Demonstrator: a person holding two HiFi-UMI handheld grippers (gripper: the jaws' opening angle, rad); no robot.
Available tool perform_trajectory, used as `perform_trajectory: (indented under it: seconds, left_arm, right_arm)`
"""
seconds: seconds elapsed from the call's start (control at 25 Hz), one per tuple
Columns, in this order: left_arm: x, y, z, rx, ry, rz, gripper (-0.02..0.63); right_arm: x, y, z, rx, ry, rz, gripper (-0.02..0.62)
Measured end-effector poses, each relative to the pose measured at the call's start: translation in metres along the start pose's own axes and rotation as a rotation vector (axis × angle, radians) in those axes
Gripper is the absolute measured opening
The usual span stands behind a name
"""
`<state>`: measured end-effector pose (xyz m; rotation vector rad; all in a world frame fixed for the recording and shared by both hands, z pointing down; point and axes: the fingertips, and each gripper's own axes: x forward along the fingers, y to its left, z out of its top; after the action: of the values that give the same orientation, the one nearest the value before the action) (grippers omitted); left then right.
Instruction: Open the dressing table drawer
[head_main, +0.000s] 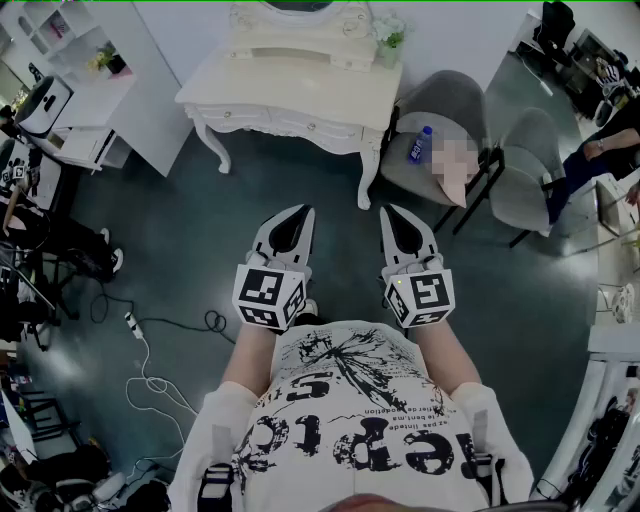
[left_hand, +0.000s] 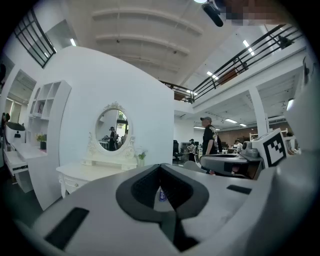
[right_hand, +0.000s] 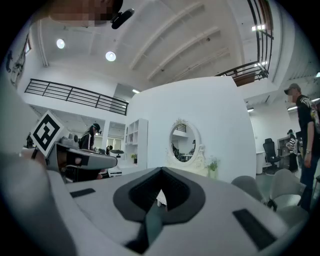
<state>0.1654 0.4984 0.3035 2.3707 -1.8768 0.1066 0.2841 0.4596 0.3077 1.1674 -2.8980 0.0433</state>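
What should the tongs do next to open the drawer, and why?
Probably move both forward to the dressing table. The left tongs and right tongs are shut, empty and held well short of it, so the drawer is out of reach from here.

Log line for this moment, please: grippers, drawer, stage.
left gripper: shut, empty | right gripper: shut, empty | dressing table: ahead, untouched | drawer: closed | stage: pre-approach

White black-printed T-shirt (head_main: 350, 420); white, black-padded left gripper (head_main: 303, 211) and right gripper (head_main: 388, 211) with square-marker cubes (head_main: 268, 295).
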Motion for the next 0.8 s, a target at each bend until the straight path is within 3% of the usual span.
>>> perform_trajectory:
  seconds: [0.6,0.8]
  left_arm:
    - [0.001,0.019,-0.004,-0.022,-0.005,-0.01,0.018]
    - [0.012,0.051,-0.011,-0.024,0.0,-0.034,0.019]
  right_arm:
    - [0.013,0.004,-0.013,0.025,0.04,-0.042,0.017]
    - [0.046,0.008,-0.022,0.03,0.056,-0.073,0.017]
